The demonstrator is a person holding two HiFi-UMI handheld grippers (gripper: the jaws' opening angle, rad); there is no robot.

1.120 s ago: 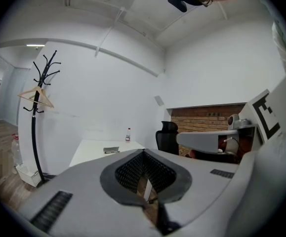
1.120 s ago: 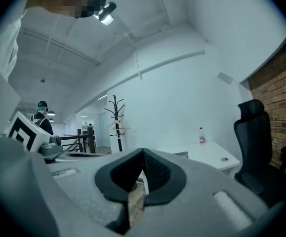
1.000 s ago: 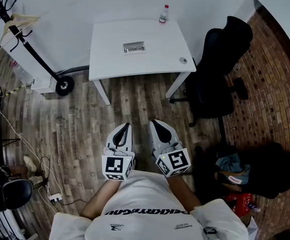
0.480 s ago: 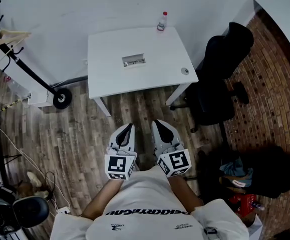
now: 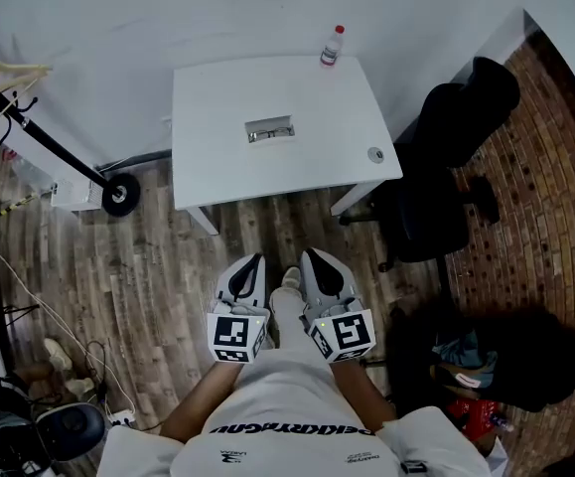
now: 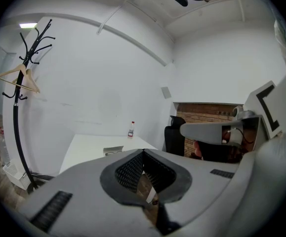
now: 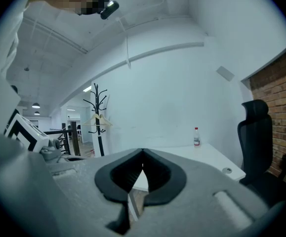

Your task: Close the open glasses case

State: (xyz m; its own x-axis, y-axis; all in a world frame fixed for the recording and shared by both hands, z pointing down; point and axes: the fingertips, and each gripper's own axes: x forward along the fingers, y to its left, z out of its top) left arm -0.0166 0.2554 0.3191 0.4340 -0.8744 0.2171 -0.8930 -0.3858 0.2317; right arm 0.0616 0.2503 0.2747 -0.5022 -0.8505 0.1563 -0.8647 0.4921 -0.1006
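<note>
An open grey glasses case (image 5: 269, 128) lies near the middle of the white table (image 5: 217, 157), with glasses inside; in the left gripper view the case (image 6: 113, 150) shows small on the table top. My left gripper (image 5: 256, 258) and right gripper (image 5: 305, 253) are held side by side over the wooden floor, well short of the table's front edge. Both have their jaws closed tip to tip with nothing between them, as the left gripper view (image 6: 143, 152) and right gripper view (image 7: 143, 151) show.
A small bottle (image 5: 331, 46) stands at the table's far right corner, and a round cap (image 5: 375, 154) lies near its right edge. A black office chair (image 5: 446, 167) stands right of the table. A coat stand (image 5: 54, 152) with a hanger is at the left. A bag (image 5: 466, 361) lies on the floor.
The person has stepped closer to the table; it sits larger and lower in the head view. Both grippers stayed shut, side by side in front of the body.
</note>
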